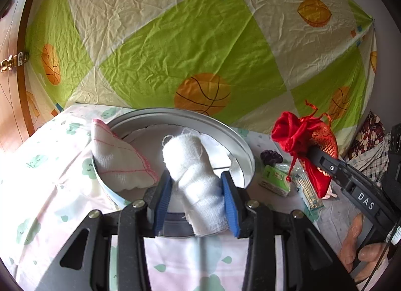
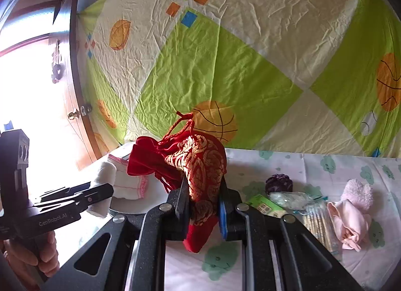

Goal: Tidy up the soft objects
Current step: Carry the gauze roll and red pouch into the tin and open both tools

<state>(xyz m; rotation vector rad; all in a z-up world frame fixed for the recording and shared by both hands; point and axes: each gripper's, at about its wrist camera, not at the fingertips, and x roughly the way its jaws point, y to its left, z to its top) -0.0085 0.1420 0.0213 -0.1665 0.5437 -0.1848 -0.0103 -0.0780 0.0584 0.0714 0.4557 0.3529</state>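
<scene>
Against a green basketball-print sheet, a cloud-print table holds a round tin. The left gripper clamps a white roll just short of the tin, apparently to drop it in. The right gripper pinches a red pouch, lifted clear.

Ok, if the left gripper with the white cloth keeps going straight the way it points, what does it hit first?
Probably the round tin: the left gripper, shut on the white cloth, points into its open inside, beside the pink-edged cloth. Depth is uncertain.
</scene>
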